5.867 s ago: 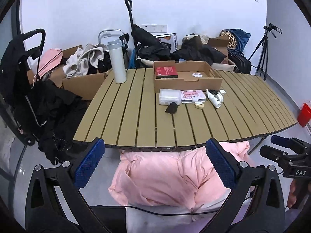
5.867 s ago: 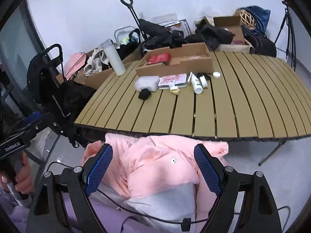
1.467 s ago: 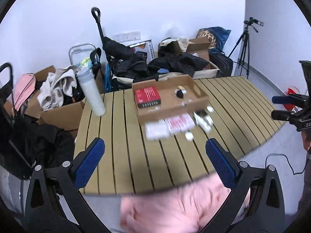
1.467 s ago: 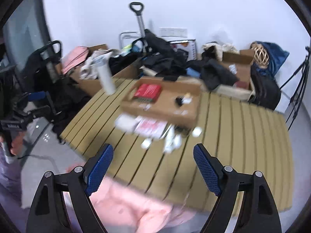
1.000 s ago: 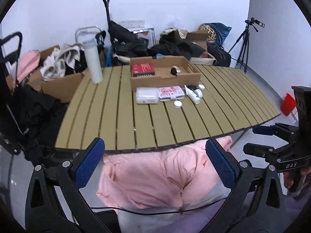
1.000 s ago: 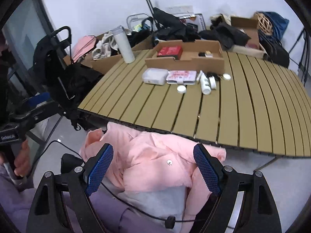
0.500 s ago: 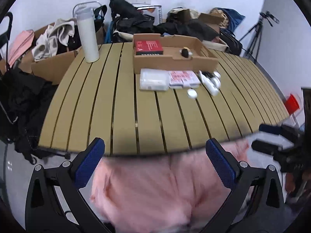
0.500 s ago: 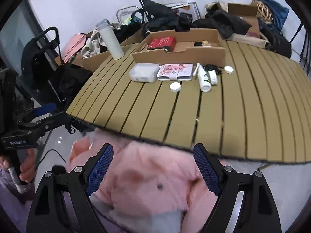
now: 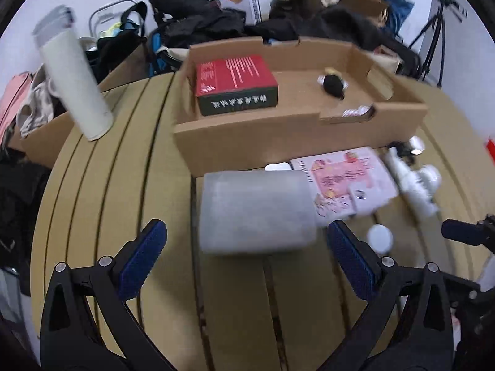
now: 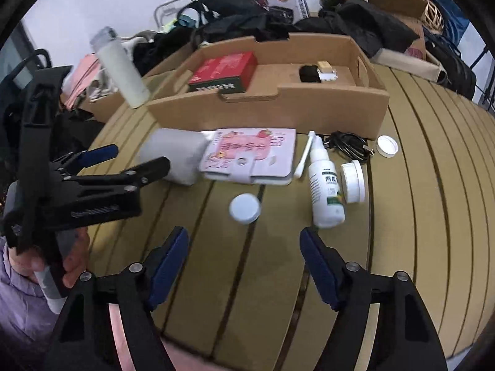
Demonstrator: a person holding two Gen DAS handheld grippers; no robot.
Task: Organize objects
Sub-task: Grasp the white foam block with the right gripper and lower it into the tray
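A cardboard box (image 9: 266, 142) stands on the slatted table and holds a red box (image 9: 235, 82) and a small black object (image 9: 332, 85). In front of it lie a frosted white case (image 9: 256, 210), a pink wallet (image 10: 247, 156), a white bottle (image 10: 324, 187), a round white cap (image 10: 245, 207), a white jar (image 10: 354, 181), a lid (image 10: 386, 146) and a black cable (image 10: 348, 147). My left gripper (image 9: 247, 253) is open, just short of the frosted case. My right gripper (image 10: 241, 259) is open, just short of the round cap.
A tall white flask (image 9: 74, 83) stands at the table's left back. Behind the table are bags, dark clothes and cardboard boxes (image 10: 399, 3). A tripod (image 9: 433, 40) stands at the far right. The left gripper shows in the right wrist view (image 10: 102, 167).
Both grippers have moved forward over the table and close to the objects. The left one now faces the frosted case, the right one the round cap. Both remain open.
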